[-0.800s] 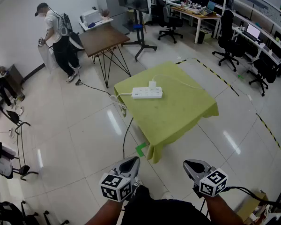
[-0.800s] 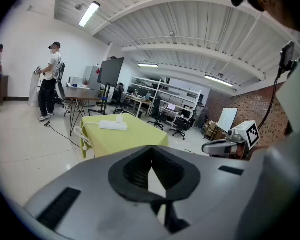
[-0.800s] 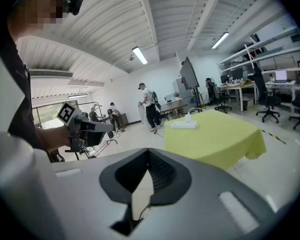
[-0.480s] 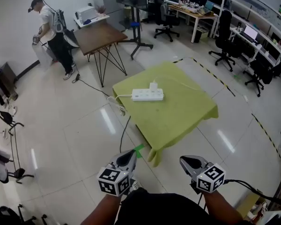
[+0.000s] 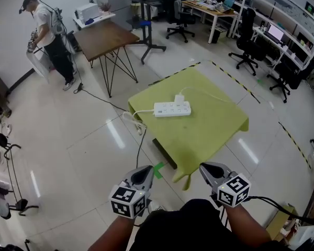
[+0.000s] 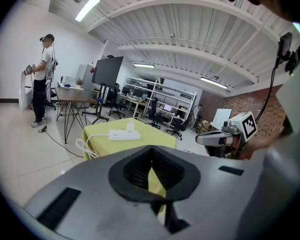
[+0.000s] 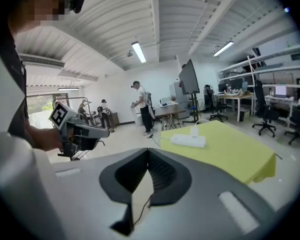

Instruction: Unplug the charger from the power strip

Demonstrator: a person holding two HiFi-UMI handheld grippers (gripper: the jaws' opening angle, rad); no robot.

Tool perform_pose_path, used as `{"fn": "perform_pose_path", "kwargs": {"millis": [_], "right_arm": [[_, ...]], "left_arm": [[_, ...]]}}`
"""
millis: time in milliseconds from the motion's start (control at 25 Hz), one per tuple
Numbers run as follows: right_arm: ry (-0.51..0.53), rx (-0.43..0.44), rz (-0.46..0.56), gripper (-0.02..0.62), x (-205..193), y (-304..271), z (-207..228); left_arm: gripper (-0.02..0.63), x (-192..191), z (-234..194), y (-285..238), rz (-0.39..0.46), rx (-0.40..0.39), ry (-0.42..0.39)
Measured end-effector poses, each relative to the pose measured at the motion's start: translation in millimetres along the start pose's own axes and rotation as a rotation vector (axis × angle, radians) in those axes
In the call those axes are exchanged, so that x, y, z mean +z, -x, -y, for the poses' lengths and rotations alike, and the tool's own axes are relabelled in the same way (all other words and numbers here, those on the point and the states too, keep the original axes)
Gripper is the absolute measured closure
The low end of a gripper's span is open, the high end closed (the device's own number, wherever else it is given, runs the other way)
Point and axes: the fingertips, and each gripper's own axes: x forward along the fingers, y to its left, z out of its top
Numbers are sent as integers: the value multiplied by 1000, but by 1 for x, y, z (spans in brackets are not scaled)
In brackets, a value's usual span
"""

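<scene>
Charger [image 5: 179,98] [image 6: 130,127] [image 7: 194,131]: white, upright, plugged into the power strip [image 5: 171,109] toward the strip's right-hand end. Its thin white lead [image 5: 212,93] runs toward the far-right edge of the worktop.
Strip position: flat on the worktop near its left corner, close to the far-left edge.
Left gripper [image 5: 145,171]: held low by the person's body, over the floor just left of the worktop's near corner. It is well apart from the charger. Jaws meet tip to tip with nothing between them.
Right gripper [image 5: 206,168]: just beside the near corner on its right side, well apart from the charger. Jaws pressed together, empty.
Worktop: table [image 5: 209,127] under a yellow-green cloth that hangs over the edges.
Strip cable [image 5: 133,120]: white, leaves the strip's left end and drops over the left corner in a loose bundle. A black cable [image 5: 141,145] runs on across the floor.
Floor: pale glossy tile. A green tape mark [image 5: 158,168] lies between the left gripper and the near corner, and a yellow-and-black tape line [image 5: 235,80] runs past the far-right edge.
Room: open office. A brown table [image 5: 105,38] on wire legs stands beyond the far-left edge, with a person [image 5: 44,27] standing by the wall past it. Desks and black office chairs [image 5: 247,30] line the far side.
Obstructions: the near corner and its hanging cloth lie between both grippers and the charger.
</scene>
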Motion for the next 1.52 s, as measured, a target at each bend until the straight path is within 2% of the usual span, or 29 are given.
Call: {"fn": "perform_pose_path", "kwargs": {"millis": [240, 520, 720, 880, 1280, 1400, 1520], "right_arm": [[2, -15, -33, 588, 5, -34, 0], [17, -38, -74, 547, 12, -82, 30], [22, -86, -88, 469, 22, -135, 79], [-2, -107, -117, 462, 20, -190, 122], [-98, -229, -144, 400, 20, -288, 227], [-126, -270, -141, 369, 23, -306, 252], [-147, -297, -141, 300, 26, -324, 271]], "left_arm": [[600, -2, -27, -2, -27, -13, 20], [600, -1, -53, -5, -31, 26, 48], [600, 5, -74, -3, -41, 78, 57], [600, 8, -90, -13, -69, 84, 78], [600, 55, -126, -73, -118, 108, -10], [600, 65, -138, -84, -129, 129, -17], [600, 68, -150, -92, -142, 146, -2]]}}
